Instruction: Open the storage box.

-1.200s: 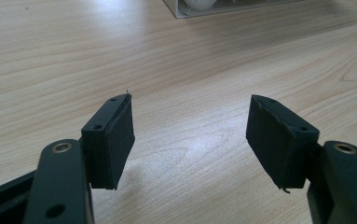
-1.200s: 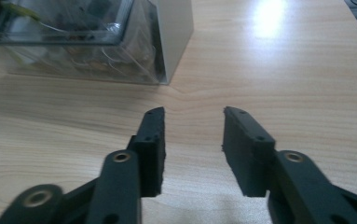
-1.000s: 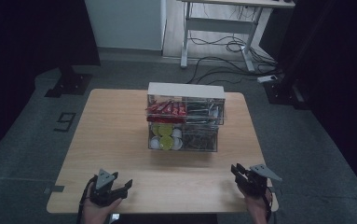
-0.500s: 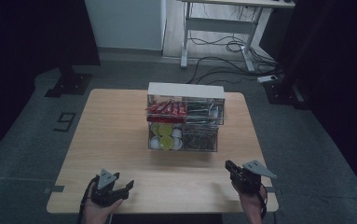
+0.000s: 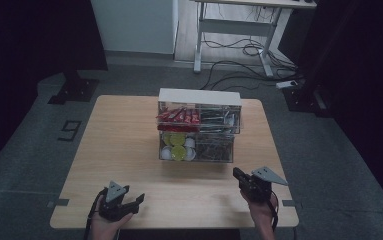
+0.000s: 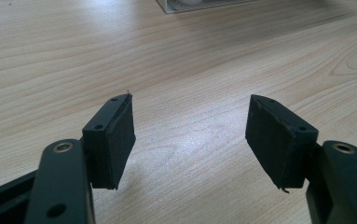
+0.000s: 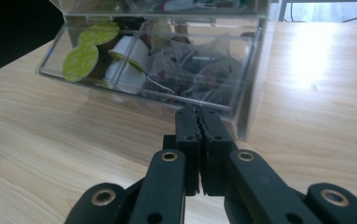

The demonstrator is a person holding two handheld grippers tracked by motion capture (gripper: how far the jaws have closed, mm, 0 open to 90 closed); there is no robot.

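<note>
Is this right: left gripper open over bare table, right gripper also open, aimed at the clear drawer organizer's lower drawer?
Not quite. The right gripper is shut, jaws pressed together with nothing between them, as the right gripper view shows; they have just been closing. The rest stands: the left gripper is open over the bare table, and the right one points at the lower drawer of the clear drawer organizer.

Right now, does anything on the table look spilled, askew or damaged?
Nothing stands out. The clear plastic two-tier organiser stands upright on the light wooden table, and its green-lidded pods stay inside the lower drawer.
</note>
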